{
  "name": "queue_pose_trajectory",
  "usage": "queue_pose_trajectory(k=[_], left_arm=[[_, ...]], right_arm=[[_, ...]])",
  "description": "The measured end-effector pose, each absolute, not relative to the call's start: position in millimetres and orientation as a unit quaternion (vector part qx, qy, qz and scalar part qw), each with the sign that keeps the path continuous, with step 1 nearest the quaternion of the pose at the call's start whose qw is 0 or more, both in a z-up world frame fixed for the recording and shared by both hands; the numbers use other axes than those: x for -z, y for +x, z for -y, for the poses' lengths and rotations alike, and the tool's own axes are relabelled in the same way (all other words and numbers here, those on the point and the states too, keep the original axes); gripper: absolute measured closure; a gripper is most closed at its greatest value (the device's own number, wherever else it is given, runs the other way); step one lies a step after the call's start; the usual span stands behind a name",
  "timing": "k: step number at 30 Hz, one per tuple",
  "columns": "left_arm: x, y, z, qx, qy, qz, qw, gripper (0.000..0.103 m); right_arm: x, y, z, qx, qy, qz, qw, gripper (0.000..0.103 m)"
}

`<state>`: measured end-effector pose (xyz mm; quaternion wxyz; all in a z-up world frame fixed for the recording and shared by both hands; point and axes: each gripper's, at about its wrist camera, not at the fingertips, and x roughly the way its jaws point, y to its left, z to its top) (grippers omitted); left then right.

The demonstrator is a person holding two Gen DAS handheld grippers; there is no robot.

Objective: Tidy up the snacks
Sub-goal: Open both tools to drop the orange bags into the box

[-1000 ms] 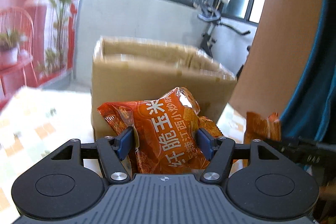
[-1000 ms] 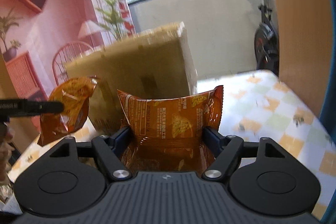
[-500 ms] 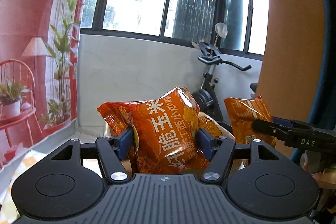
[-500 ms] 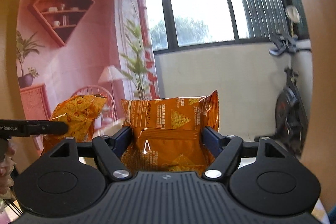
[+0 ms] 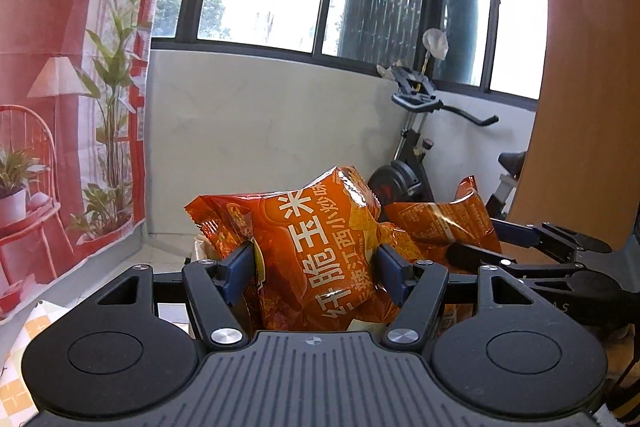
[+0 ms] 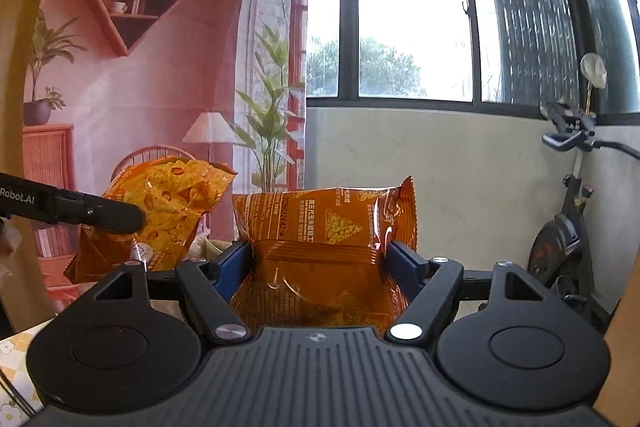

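My left gripper (image 5: pixel 316 267) is clamped on an orange snack bag (image 5: pixel 308 247) — its print runs bottom to top, crimped end up. My right gripper (image 6: pixel 322 269) grips a second bag (image 6: pixel 320 251) — upright, held in the air.

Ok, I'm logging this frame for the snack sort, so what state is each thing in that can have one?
left gripper: shut on a snack bag, held up in the air.
left snack bag: sealed, puffy, gripped at its sides.
right gripper: shut on a snack bag, held up.
right snack bag: sealed, upright, back side facing the camera.
exercise bike: parked by the wall, unused.
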<state>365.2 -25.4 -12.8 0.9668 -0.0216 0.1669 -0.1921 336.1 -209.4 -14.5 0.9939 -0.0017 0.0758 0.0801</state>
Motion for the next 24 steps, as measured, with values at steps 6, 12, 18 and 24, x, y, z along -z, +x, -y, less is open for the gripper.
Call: queue_pose_trajectory(k=[6, 12, 18, 24], left_arm=[[23.4, 385.1, 25.8, 0.195, -0.017, -0.190, 0.962, 0.035], [29.3, 388.4, 26.7, 0.198, -0.006, -0.217, 0.956, 0.031], [28.0, 389.8, 22.5, 0.182, 0.000, -0.237, 0.954, 0.017], [17.7, 376.2, 19.2, 0.184, 0.004, -0.232, 0.955, 0.017]], right_arm=[[28.1, 358.6, 217.5, -0.088, 0.000, -0.094, 0.992, 0.027], [40.6, 365.6, 223.6, -0.092, 0.020, -0.121, 0.988, 0.026], [48.5, 368.1, 220.9, -0.081, 0.010, -0.168, 0.982, 0.020], [42.4, 354.2, 221.0, -0.072, 0.016, -0.171, 0.983, 0.018]])
